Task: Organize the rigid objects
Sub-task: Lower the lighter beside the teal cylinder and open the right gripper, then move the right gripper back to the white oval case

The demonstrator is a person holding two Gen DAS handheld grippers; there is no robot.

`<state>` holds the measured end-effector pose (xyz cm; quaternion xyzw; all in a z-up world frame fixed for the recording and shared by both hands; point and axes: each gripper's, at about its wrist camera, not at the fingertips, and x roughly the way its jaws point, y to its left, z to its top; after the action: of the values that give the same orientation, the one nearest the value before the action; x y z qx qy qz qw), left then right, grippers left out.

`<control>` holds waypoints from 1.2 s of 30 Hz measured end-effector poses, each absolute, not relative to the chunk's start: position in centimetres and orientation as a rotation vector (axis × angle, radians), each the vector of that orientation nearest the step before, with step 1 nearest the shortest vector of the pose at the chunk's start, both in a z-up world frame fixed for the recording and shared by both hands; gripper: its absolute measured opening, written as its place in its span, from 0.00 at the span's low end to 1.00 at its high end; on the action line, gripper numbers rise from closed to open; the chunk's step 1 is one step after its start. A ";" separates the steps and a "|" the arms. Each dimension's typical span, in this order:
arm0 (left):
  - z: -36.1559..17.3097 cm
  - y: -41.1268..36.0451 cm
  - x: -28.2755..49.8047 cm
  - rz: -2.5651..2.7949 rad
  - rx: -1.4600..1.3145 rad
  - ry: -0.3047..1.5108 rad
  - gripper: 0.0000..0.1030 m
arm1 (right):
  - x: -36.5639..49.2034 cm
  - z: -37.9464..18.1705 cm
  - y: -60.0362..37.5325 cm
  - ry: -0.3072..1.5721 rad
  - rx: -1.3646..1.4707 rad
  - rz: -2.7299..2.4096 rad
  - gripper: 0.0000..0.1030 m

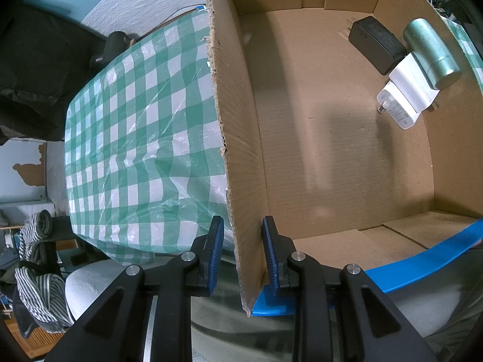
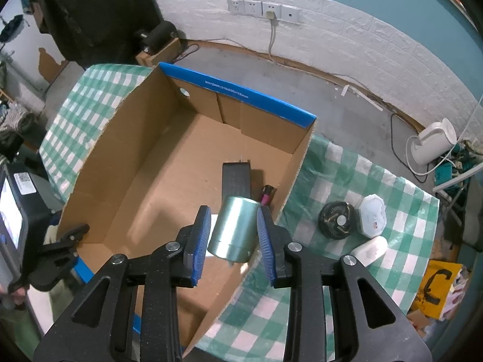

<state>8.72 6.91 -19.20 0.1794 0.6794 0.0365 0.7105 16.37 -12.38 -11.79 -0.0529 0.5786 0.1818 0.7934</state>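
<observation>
Checked table [image 2: 347,181]: right gripper [image 2: 232,235] jaws parted around green cylinder [image 2: 234,230] over box [image 2: 151,181]; left gripper [image 1: 243,253] jaws clamp box wall. Chargers [image 1: 401,90] boxed; three items [image 2: 353,223] beyond right jaw remain.

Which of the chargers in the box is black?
The black charger lies farthest back in the cardboard box. The two white chargers sit nearer, under the green metal cylinder.

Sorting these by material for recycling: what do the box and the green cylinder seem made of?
Box: corrugated cardboard, matt brown, with a ragged fluted top edge and blue-printed rims. Cylinder: probably metal, or metallic-coated plastic, judging by its brushed pale-green sheen and soft highlights; the pictures cannot settle which.
</observation>
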 end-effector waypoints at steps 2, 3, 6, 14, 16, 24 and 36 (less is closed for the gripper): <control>-19.1 6.9 8.8 0.080 0.398 1.507 0.26 | 16.2 -11.7 -12.9 1.238 -0.120 0.382 0.38; -19.2 6.9 8.7 0.081 0.397 1.507 0.26 | 16.1 -11.7 -13.2 1.237 -0.120 0.378 0.38; -19.2 6.9 8.7 0.081 0.401 1.509 0.26 | 16.1 -12.0 -14.4 1.245 -0.111 0.360 0.38; -19.2 6.9 8.7 0.080 0.400 1.508 0.26 | 16.5 -14.1 -19.8 1.296 -0.080 0.248 0.41; -19.2 6.9 8.7 0.080 0.401 1.508 0.26 | 16.7 -14.9 -21.2 1.313 -0.066 0.215 0.42; -19.2 7.0 8.6 0.077 0.405 1.508 0.26 | 17.5 -18.0 -25.9 1.379 -0.022 0.101 0.42; -19.2 7.0 8.6 0.078 0.404 1.508 0.26 | 18.5 -22.2 -29.6 1.445 0.043 -0.038 0.54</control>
<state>8.56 6.97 -19.19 0.1821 0.6797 0.0350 0.7097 18.55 -29.56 -22.25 0.0195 0.6612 -0.0176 0.7498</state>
